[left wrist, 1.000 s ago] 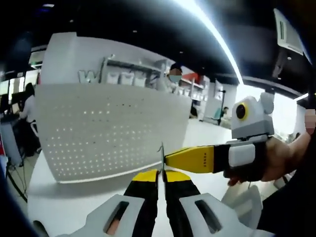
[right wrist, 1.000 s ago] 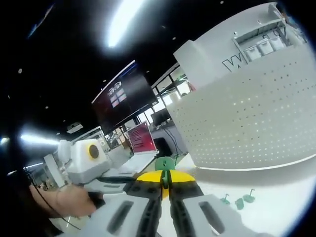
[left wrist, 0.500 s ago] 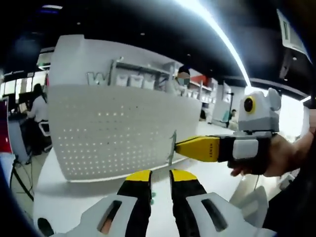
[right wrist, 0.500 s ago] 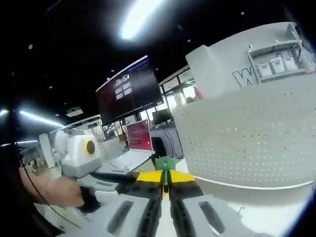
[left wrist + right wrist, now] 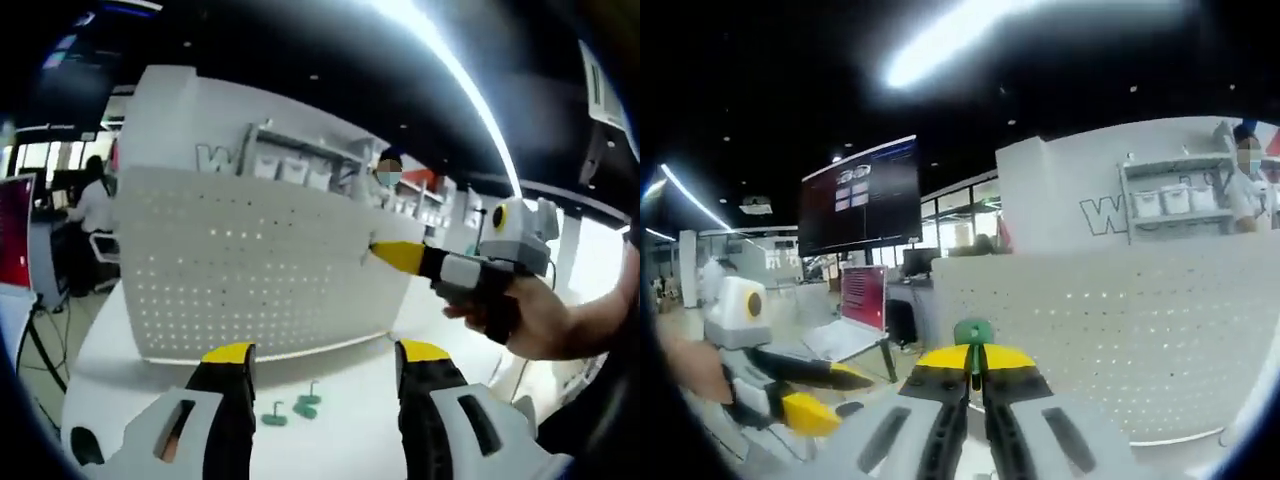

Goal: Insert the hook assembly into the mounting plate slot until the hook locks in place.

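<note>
Reading perhaps "W", wall lettering (image 5: pixel 1095 213)

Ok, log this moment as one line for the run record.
left tongs: open, empty | right tongs: shut on green hook | pegboard: upright, hook not yet inserted | spare green hooks: lying on table

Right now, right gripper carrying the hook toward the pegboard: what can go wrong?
The right gripper pinches the green hook only at its edge, so it could twist or slip on contact. The perforated board stands freely on the table; a push may tip it. The left gripper is open, bracing nothing.
</note>
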